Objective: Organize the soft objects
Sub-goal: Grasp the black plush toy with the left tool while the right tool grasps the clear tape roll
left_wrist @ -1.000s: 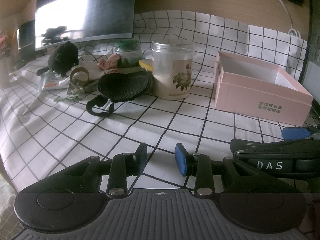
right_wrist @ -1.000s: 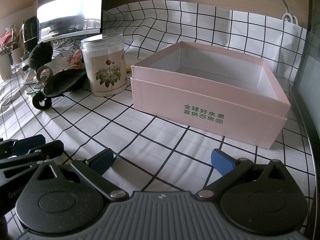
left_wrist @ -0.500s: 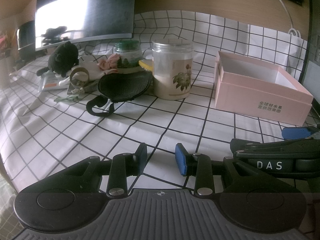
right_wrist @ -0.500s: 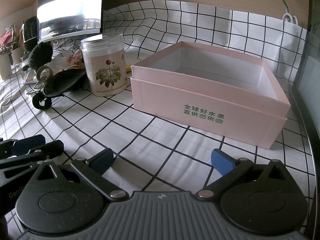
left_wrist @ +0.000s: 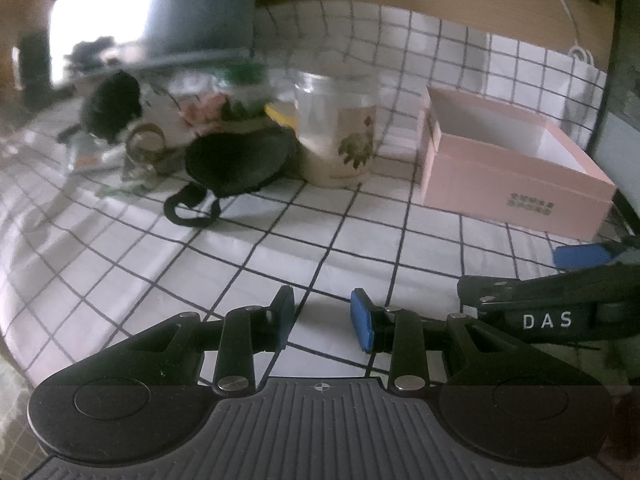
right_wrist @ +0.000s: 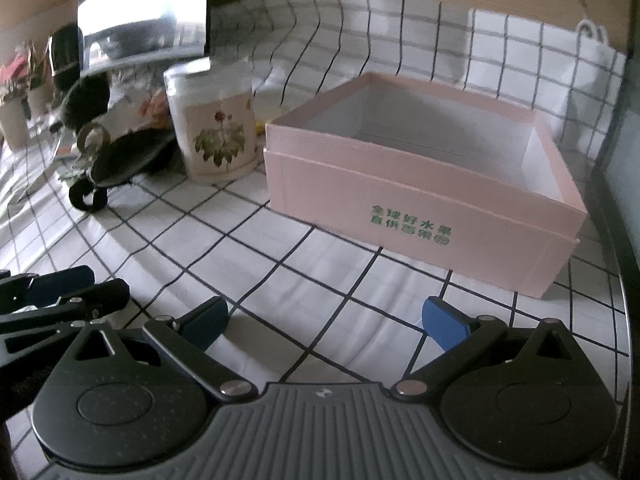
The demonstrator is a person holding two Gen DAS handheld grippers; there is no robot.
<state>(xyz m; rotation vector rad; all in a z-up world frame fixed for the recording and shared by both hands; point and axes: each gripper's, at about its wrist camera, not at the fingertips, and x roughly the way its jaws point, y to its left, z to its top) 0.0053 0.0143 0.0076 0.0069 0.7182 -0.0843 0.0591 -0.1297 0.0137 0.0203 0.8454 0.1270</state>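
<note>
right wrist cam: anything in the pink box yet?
No, the pink box shows only its bare white floor and inner walls, with no soft object inside.

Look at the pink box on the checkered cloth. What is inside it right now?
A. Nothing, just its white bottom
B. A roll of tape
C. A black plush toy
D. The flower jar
A: the pink box shows only its bare white inside, while the flower jar stands outside it to the left on the checkered cloth.
</note>
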